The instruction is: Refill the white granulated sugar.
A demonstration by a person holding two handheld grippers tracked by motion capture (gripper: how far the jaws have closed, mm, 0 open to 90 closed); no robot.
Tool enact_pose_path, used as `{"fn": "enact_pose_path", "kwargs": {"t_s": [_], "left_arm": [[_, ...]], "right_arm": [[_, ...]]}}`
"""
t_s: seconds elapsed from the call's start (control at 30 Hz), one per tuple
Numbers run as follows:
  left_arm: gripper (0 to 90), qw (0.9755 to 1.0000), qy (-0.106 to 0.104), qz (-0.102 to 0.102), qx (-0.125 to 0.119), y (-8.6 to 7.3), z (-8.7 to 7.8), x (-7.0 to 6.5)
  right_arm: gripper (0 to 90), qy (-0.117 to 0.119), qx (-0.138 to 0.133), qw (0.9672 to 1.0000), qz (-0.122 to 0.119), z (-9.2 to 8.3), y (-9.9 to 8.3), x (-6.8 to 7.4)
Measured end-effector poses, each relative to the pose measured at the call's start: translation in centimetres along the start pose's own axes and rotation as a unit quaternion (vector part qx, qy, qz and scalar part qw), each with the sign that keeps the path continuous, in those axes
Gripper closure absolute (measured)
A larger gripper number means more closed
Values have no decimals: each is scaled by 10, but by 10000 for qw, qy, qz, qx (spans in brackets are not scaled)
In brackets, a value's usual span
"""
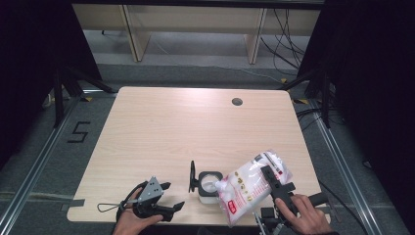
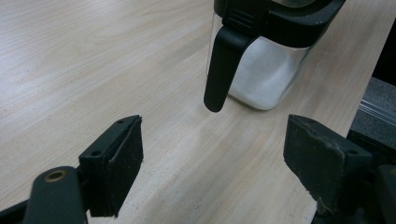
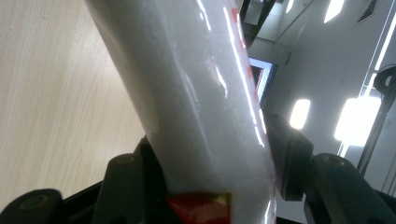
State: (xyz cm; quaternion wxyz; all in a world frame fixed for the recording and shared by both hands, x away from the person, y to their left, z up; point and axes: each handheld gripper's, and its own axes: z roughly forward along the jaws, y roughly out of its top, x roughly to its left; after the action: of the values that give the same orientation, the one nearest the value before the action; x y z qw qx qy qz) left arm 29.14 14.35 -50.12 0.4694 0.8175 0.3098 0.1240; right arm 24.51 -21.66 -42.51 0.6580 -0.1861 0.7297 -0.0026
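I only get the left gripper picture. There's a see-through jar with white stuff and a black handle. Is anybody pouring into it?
Observer: Yes. In the high view, a clear plastic bag of white grains with red print is tipped, its corner over the clear square jar with a black rim.
Operator: Who holds the bag?
Observer: The right tongs are clamped on it, one jaw on each side.
Operator: Is the jar's lid on?
Observer: No, the black lid stands flipped up at the jar's left side.
Operator: Where's my gripper?
Observer: The left tongs sit open near the front edge of the light wooden table, left of the jar, not touching it.
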Motion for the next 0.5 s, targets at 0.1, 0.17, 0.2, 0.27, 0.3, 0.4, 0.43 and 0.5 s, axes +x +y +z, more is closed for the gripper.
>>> {"fn": "enact_pose_path", "kwargs": {"t_s": [0.1,0.17,0.2,0.27,0.3,0.4,0.43,0.5], "left_arm": [[195,10000,34,77,54,0,-1,1],[194,10000,-1,9,-6,0,0,0],[194,10000,1,-12,-6,0,0,0],[194,10000,-10,-39,-47,0,0,-1],[194,9999,30,108,49,0,-1,1],[195,10000,45,8,61,0,-1,0],[194,10000,19,-70,-47,0,0,-2],[194,10000,0,-81,-50,0,0,-2]], "right_arm": [[503,123,76,9998,113,-1,0,2],[503,133,71,9998,93,-1,-1,1],[503,129,73,9999,84,-1,0,1],[503,119,78,9998,123,-1,-1,2],[503,123,83,9999,84,-1,0,1],[503,127,81,9999,69,-1,0,1],[503,115,68,9999,90,-1,0,2],[503,93,67,9999,76,-1,0,1]]}}
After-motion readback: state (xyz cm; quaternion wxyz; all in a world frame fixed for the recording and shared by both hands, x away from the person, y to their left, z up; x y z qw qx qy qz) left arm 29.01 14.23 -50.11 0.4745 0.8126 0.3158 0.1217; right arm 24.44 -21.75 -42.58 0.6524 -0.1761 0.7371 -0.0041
